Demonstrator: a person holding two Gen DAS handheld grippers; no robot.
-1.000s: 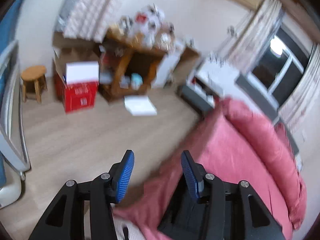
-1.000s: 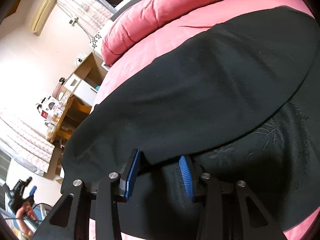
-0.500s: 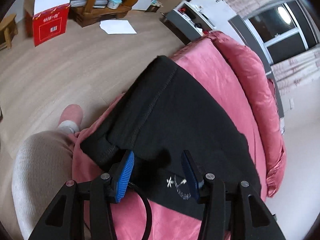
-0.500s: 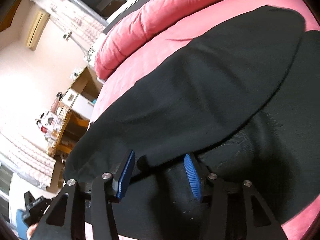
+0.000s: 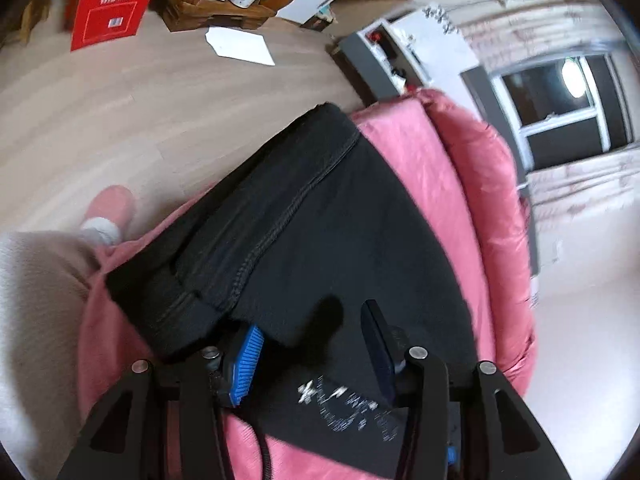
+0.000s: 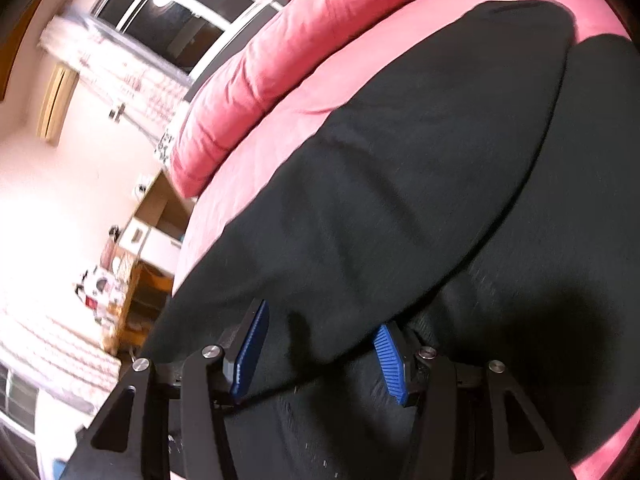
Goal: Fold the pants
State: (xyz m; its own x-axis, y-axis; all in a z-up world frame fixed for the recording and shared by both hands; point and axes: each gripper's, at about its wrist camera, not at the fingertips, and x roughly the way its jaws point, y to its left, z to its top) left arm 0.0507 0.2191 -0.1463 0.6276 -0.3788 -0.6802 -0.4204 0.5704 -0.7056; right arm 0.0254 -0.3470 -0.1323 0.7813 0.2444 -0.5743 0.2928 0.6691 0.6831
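Black pants (image 5: pixel 332 240) lie spread on a pink bed (image 5: pixel 408 148), one layer folded over another. A white print on the fabric shows near the left fingers. My left gripper (image 5: pixel 316 356) is open just above the folded edge near the hem, which hangs toward the bed's edge. In the right wrist view the pants (image 6: pixel 400 200) fill most of the frame. My right gripper (image 6: pixel 320 356) is open, its blue pads either side of the folded edge, with cloth lying between them.
A rolled pink duvet (image 6: pixel 288 64) lies along the far side of the bed. The person's leg and pink slipper (image 5: pixel 112 208) stand on the wooden floor (image 5: pixel 120 100) beside the bed. A red box (image 5: pixel 112 20), wooden shelf and white paper sit farther off.
The left gripper swung from facing the room down onto the pants near the hem. The right gripper opened slightly wider and edged forward along the fold.
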